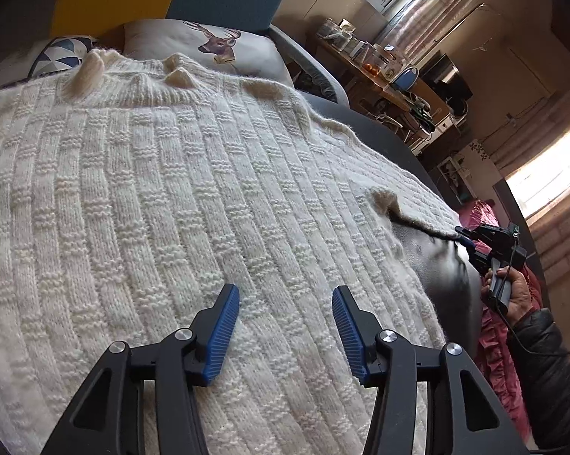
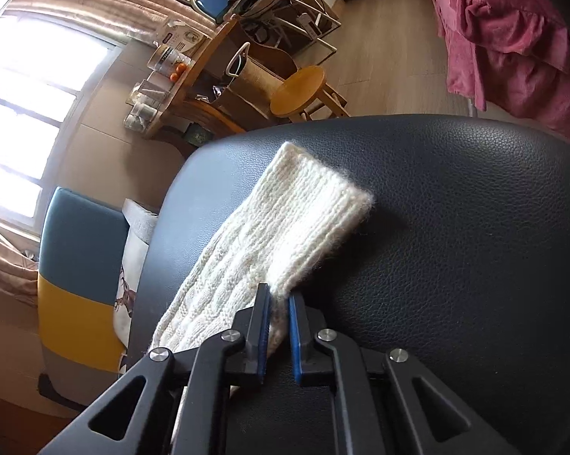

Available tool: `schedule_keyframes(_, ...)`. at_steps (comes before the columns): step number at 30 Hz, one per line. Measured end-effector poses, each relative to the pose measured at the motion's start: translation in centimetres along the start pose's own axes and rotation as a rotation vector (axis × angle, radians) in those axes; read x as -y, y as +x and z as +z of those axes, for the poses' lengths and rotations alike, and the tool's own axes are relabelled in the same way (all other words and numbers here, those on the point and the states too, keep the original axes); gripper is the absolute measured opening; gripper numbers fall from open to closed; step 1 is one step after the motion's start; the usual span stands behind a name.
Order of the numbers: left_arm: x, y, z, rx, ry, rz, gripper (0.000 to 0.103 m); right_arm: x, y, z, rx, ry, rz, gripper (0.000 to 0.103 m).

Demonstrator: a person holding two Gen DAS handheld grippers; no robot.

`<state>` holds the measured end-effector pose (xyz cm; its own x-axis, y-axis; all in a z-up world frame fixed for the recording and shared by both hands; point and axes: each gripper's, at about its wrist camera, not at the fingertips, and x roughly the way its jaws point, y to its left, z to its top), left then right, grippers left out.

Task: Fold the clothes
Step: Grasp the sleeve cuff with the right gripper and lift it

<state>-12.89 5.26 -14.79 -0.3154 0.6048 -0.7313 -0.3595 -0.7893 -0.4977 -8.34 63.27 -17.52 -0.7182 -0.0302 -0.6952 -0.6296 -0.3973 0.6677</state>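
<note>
Over the middle of the white sweater (image 1: 178, 197), the left claw (image 1: 285, 303) stands partly open, nothing between its blue pads. The sweater lies spread flat across a dark leather seat (image 2: 455, 227), collar toward a deer pillow (image 1: 209, 43). At the sweater's right edge, the right claw (image 2: 279, 303) is closed, pinching the edge of the sleeve (image 2: 285, 223), whose ribbed cuff lies on the leather. A pink cloth (image 2: 512, 30) hangs beyond, near a wooden stool (image 2: 298, 89).
</note>
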Motion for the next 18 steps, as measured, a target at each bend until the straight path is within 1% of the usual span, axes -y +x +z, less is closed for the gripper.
schedule_keyframes(2,0.0,-0.1,-0.1,-0.005,-0.004,-0.002,0.052,-0.3,-0.2,0.0,-0.003,-0.005,0.000,0.006)
schedule_keyframes(5,-0.1,-0.6,0.0,-0.013,-0.015,-0.004,0.052,-2.5,-0.8,-0.2,0.001,-0.071,0.088,0.006)
schedule_keyframes(7,-0.2,-0.9,0.2,-0.014,-0.027,-0.005,0.053,-5.8,-1.2,-0.9,-0.007,-0.183,0.126,0.006)
schedule_keyframes(9,-0.3,-1.1,0.7,-0.008,-0.048,-0.008,0.053,-9.4,-1.1,-2.2,-0.030,-0.287,0.182,0.006)
schedule_keyframes(12,-0.5,-1.2,1.5,-0.001,-0.084,-0.029,0.053,-14.7,-0.2,-5.1,-0.087,-0.437,0.237,0.006)
schedule_keyframes(14,-0.2,-1.3,2.3,0.006,-0.100,-0.056,0.053,-17.9,1.0,-8.0,-0.133,-0.550,0.252,0.006)
schedule_keyframes(15,0.0,-1.2,2.9,0.005,-0.109,-0.080,0.053,-19.3,1.6,-9.6,-0.157,-0.607,0.254,0.006)
schedule_keyframes(18,0.6,-0.3,5.0,-0.017,-0.174,-0.187,0.055,-22.0,4.4,-14.7,-0.231,-0.761,0.210,0.006)
